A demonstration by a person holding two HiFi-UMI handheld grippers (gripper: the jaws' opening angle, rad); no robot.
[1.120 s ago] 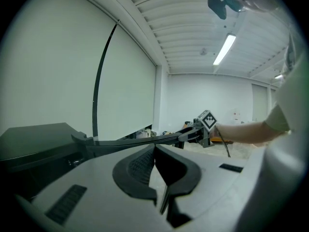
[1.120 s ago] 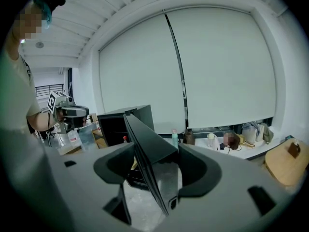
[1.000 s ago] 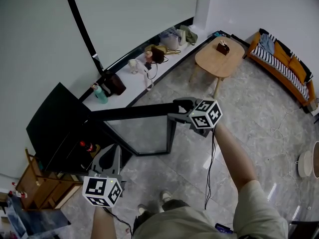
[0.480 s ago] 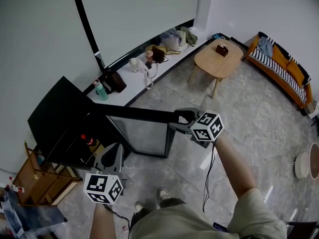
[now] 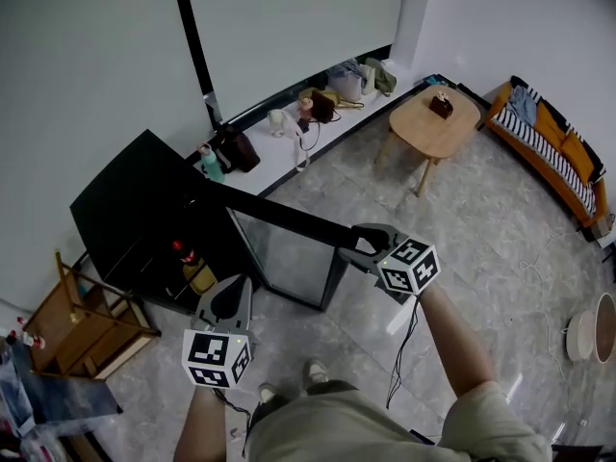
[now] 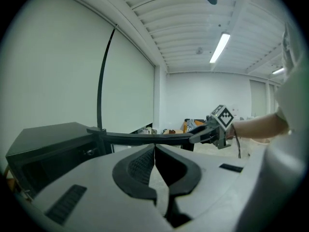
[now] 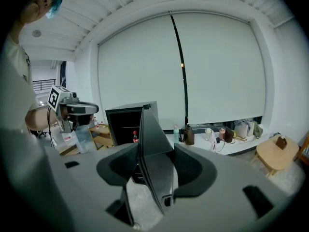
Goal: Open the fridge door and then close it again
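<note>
here the fridge door (image 5: 279, 221) stands swung wide out from the black fridge (image 5: 125, 195). its top edge runs as one long dark bar from the hinge at the fridge's far front corner out to the free end. that free end is where it meets the right gripper (image 5: 354, 248). in the right gripper view the door's upright edge fills the gap between the jaws, and both pads look pressed on it. the jaws have just been closing at a middling width, so this reads as a grip on the door's thickness, not an empty gripper.

the relation that matters is the arc. the door lies straight ahead of the right gripper, with its panel running away toward the hinge. the open compartment, with bottles (image 5: 192, 268) on a shelf, lies off to the left in the head view. to shut the door, the free end would have to sweep that way round the hinge.

the left gripper (image 5: 231, 301) hangs low over the floor (image 5: 462, 200) just in front of that open compartment. its jaws are pressed together on nothing, and it is well apart from the door's free end. it looks to lie near the path of the closing swing, so it may need to clear.
</note>
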